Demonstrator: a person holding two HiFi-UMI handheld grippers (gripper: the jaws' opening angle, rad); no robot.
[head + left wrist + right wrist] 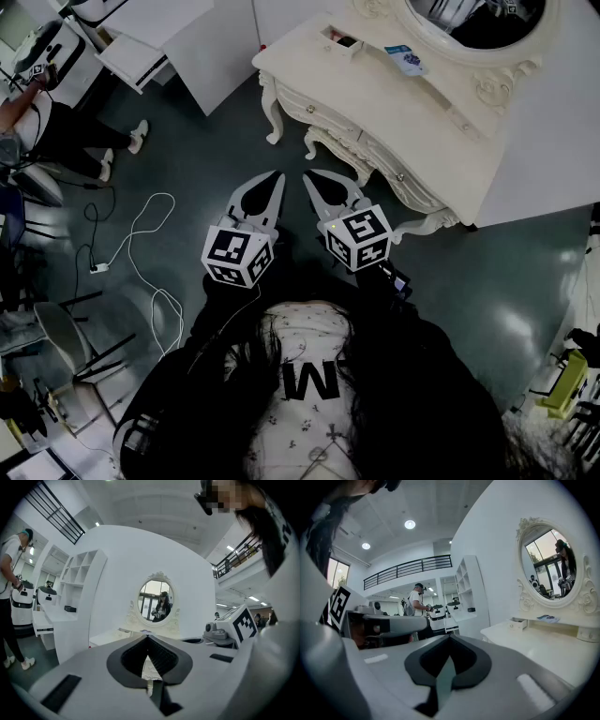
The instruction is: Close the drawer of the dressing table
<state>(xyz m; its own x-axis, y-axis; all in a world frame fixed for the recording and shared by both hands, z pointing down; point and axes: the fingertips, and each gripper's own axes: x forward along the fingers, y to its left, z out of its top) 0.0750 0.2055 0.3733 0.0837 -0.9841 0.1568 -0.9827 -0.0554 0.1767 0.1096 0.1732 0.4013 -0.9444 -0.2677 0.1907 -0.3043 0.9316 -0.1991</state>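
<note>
The cream dressing table point(441, 141) stands at the upper right with its oval mirror point(469, 19). A small drawer point(339, 39) on its upper shelf stands pulled out; it also shows in the right gripper view as the small drawer point(518, 623) below the mirror point(548, 569). The front drawers point(323, 111) look flush. Both grippers hang over the floor in front of the table, touching nothing. The left gripper point(278, 175) point(147, 637) is shut and empty. Beside it, the right gripper point(307, 176) point(450, 637) is shut and empty too.
A blue-and-white packet point(408, 58) lies on the table's shelf. A white cable point(141, 253) snakes over the dark floor at the left. A person point(37, 122) stands at the far left by white cabinets point(159, 37). Chairs point(66, 337) crowd the lower left.
</note>
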